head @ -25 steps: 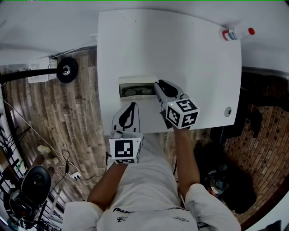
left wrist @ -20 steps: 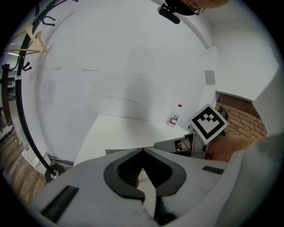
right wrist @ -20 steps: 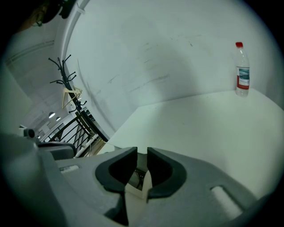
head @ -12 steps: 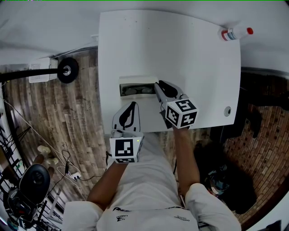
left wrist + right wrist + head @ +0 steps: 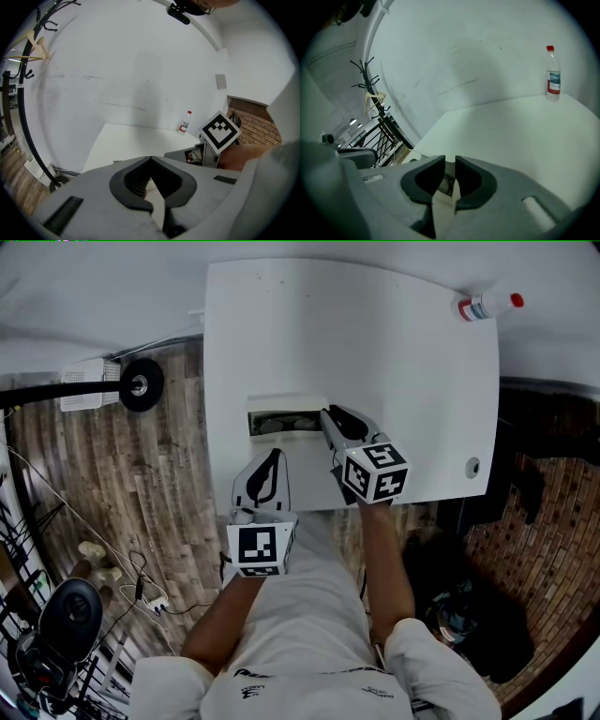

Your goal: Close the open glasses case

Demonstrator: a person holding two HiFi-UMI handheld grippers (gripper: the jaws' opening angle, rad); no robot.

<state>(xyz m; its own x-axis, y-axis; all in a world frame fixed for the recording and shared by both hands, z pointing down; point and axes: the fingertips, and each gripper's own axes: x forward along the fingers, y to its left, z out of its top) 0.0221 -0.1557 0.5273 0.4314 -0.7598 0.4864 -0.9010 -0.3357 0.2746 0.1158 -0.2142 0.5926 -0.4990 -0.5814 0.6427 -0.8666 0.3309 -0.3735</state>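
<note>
L gripper (image 5: pixel 274 457) hung at the near table (image 5: pixel 375 352) edge, jaws clenched tip to tip w/ nothing between them, just short of the glasses case (image 5: pixel 281 407) and not touching it. The case lay near the front-left of the table, lid up along its far side, glasses (image 5: pixel 286 427) inside. R gripper (image 5: pixel 325 413) sat at the case's right end, jaws drawn to a thin slit w/ the case's pale edge in it; read as a light pinch on that end. Bottle (image 5: pixel 486 307) stood well apart at the far right corner.

Step in hand, prob.: lid grasped, not yet swung. Next move likely calls for tipping the lid toward the person over the glasses, w/ L gripper steadying the base so it doesn't slide.
</note>
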